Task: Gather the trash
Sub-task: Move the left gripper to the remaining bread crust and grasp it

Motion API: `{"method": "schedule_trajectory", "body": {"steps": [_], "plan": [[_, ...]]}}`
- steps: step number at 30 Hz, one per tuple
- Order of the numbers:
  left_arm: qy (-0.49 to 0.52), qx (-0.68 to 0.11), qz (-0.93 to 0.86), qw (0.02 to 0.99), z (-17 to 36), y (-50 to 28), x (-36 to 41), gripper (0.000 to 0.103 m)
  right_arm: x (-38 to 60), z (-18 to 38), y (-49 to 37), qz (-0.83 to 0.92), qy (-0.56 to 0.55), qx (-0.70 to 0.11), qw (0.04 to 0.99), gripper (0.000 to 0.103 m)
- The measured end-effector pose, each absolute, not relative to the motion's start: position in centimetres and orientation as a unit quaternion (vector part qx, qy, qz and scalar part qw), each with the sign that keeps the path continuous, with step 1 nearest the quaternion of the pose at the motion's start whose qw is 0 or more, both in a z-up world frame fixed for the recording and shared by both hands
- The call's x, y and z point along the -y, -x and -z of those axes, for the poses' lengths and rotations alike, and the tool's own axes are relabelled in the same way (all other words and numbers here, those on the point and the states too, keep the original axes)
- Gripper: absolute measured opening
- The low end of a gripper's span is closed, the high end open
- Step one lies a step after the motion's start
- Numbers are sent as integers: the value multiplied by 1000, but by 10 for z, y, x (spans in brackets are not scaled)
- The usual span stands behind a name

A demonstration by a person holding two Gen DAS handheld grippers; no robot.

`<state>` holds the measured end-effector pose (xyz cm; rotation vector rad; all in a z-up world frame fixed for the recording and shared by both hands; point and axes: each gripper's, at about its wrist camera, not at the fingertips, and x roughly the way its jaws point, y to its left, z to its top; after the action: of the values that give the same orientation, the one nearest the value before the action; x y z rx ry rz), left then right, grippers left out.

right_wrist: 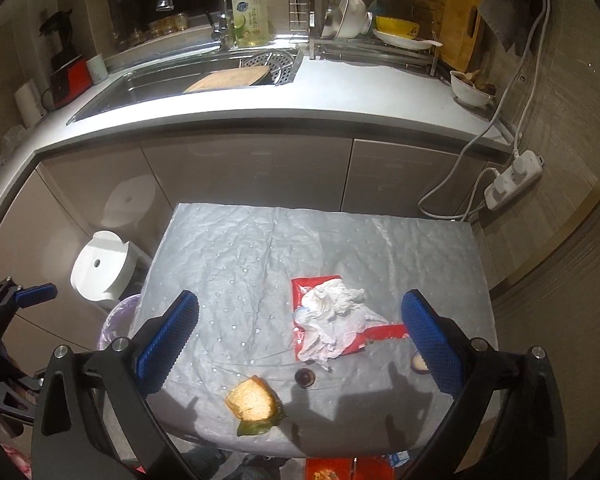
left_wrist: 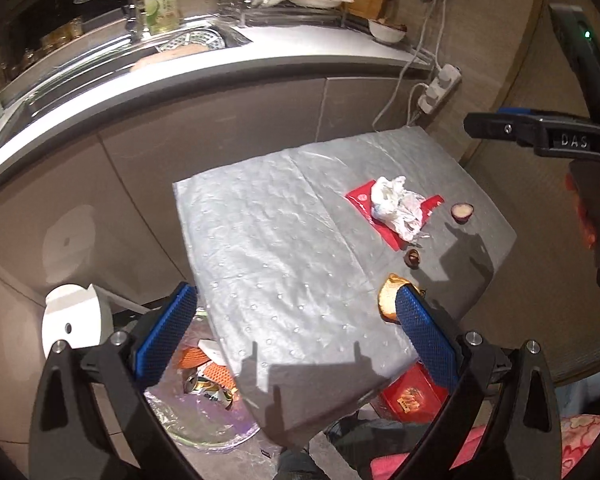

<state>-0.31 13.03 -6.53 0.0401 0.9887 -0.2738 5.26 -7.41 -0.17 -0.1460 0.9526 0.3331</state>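
1. Kitchen corner: small table (right_wrist: 228,264) w/ crinkled silver cover sits in front of grey cabinets, sink (right_wrist: 204,76) and dish rack (right_wrist: 364,40) on the counter behind.
2. Trash on table: crumpled white tissue (right_wrist: 332,320) lying on a red wrapper (right_wrist: 306,286), right-centre of the cover.
3. Small dark round bit (right_wrist: 305,377) just in front of the wrapper; fruit half w/ pale cut face (left_wrist: 462,213) to its right, near table edge.
4. Yellow-orange peel piece (right_wrist: 252,402) near the front edge, apart from the tissue.
5. Left gripper (left_wrist: 296,326): blue pads spread wide, holding nothing, above the table's front-left side; right pad overlaps the peel in left wrist view, contact can't tell.
6. Right gripper (right_wrist: 300,342): fingers spread wide, empty, tissue + wrapper framed between them; hovering above, not touching.
7. Bin w/ purple liner (left_wrist: 204,412) on floor left of table, cans and orange scraps inside.
8. White round appliance (right_wrist: 100,266) beside bin; red box (left_wrist: 412,396) under table front.
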Motion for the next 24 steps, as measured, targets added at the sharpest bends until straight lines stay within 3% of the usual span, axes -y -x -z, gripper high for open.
{"method": "schedule_trajectory", "body": {"steps": [12, 17, 19, 23, 24], "plan": [[-86, -525, 215, 819, 158, -21, -16, 95, 123, 47, -62, -159, 95, -477, 859, 101], [-97, -557, 220, 795, 189, -26, 8, 90, 139, 66, -67, -158, 90, -491, 852, 101], [-101, -566, 221, 788, 197, -27, 14, 83, 145, 72, -69, -157, 83, -496, 850, 101], [-114, -588, 222, 770, 215, -32, 24, 57, 155, 80, -72, -152, 68, -504, 848, 101], [-112, -594, 221, 766, 218, -34, 24, 56, 158, 82, -74, -151, 65, -505, 847, 101]]}}
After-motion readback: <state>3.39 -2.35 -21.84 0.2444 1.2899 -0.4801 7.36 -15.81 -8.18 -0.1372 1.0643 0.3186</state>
